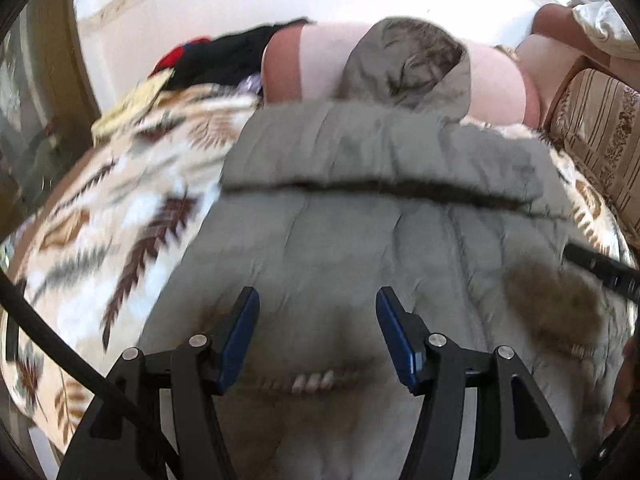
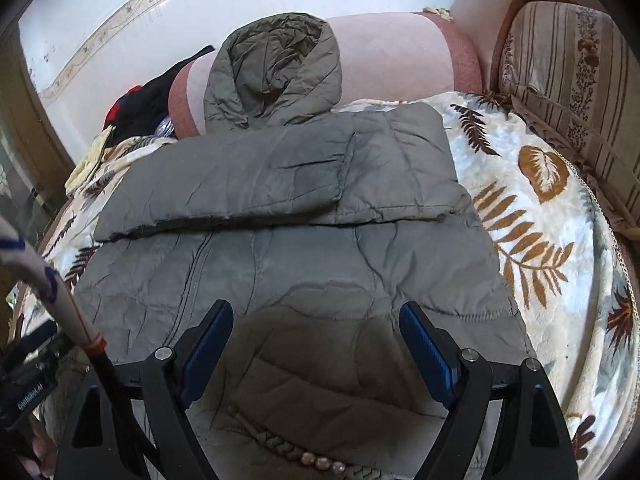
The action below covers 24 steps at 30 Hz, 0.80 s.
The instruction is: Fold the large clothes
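Grey puffer jacket [image 2: 280,248] flat on leaf-print blanket [image 2: 552,240], hood [image 2: 276,76] at 12 o'clock. Left gripper [image 1: 317,308] and right gripper [image 2: 316,324] both spread, empty, above hem.

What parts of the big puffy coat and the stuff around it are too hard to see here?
- Coat's bottom hem: right wrist view, cut off by the lower edge and hidden by the gripper.
- Blanket pattern: left wrist view, smeared by motion blur.
- Clothes pile: right wrist view, tucked behind the bolster, too small to identify.

Jacket [image 2: 280,248] lies on blanket [image 2: 552,240], hood [image 2: 276,76] against bolster [image 2: 392,56]
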Available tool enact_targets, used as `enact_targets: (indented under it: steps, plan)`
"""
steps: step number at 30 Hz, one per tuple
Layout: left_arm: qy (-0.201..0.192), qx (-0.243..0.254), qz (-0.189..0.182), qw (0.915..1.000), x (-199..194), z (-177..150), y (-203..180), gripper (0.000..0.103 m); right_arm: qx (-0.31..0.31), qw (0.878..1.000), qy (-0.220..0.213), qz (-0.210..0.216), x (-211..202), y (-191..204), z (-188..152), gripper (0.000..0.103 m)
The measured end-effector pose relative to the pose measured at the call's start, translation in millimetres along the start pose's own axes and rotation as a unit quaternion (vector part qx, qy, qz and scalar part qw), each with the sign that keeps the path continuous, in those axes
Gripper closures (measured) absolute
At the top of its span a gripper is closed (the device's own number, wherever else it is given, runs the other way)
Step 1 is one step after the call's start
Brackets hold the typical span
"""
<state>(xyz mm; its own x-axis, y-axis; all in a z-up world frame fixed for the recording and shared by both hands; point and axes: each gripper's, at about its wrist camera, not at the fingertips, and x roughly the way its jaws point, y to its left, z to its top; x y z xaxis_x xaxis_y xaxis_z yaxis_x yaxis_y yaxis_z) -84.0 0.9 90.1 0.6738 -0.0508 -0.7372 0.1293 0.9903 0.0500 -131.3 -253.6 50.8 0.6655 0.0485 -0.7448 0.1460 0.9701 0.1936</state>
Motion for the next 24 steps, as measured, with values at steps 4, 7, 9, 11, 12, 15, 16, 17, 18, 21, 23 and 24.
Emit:
enact_targets:
  steps: [4, 7, 9, 11, 12, 15, 16, 17, 18, 21, 23, 24]
  plan:
    - [-0.037, 0.012, 0.016, 0.9991, 14, 29, -22, 0.041, 0.010, 1.000, 0.006, -0.010, 10, -1, 4, 0.014]
    - [-0.046, 0.014, 0.020, 0.9986, 33, 43, -34, 0.041, 0.011, 1.000, 0.018, -0.018, 20, -2, 4, 0.014]
    - [-0.047, 0.008, 0.015, 0.9988, 45, 47, -37, 0.041, 0.013, 0.999, 0.029, -0.020, 28, -2, 4, 0.014]
    - [-0.046, 0.012, 0.014, 0.9988, 55, 47, -39, 0.041, 0.015, 0.999, 0.040, -0.024, 35, -2, 2, 0.014]
    - [-0.041, 0.018, 0.019, 0.9988, 62, 45, -41, 0.041, 0.016, 0.998, 0.048, -0.024, 40, -1, 0, 0.014]
    - [-0.023, 0.024, 0.013, 0.9994, 78, 40, -42, 0.041, 0.017, 0.997, 0.064, -0.025, 49, 0, -4, 0.014]
    - [-0.020, 0.025, 0.013, 0.9994, 81, 39, -42, 0.041, 0.016, 0.997, 0.067, -0.028, 51, 0, -5, 0.014]
    - [-0.015, 0.023, 0.010, 0.9996, 85, 38, -41, 0.041, 0.015, 0.997, 0.067, -0.031, 52, 2, -5, 0.014]
    - [-0.008, 0.021, 0.004, 0.9997, 88, 38, -41, 0.041, 0.014, 0.997, 0.067, -0.034, 53, 3, -5, 0.014]
    - [-0.004, 0.023, 0.000, 0.9997, 92, 37, -42, 0.041, 0.006, 0.997, 0.068, -0.044, 57, 8, -6, 0.014]
    - [-0.002, 0.024, 0.000, 0.9997, 93, 36, -43, 0.041, 0.000, 0.996, 0.070, -0.053, 59, 12, -8, 0.014]
    - [-0.001, 0.023, -0.001, 0.9997, 94, 36, -43, 0.041, -0.002, 0.996, 0.071, -0.056, 61, 13, -9, 0.014]
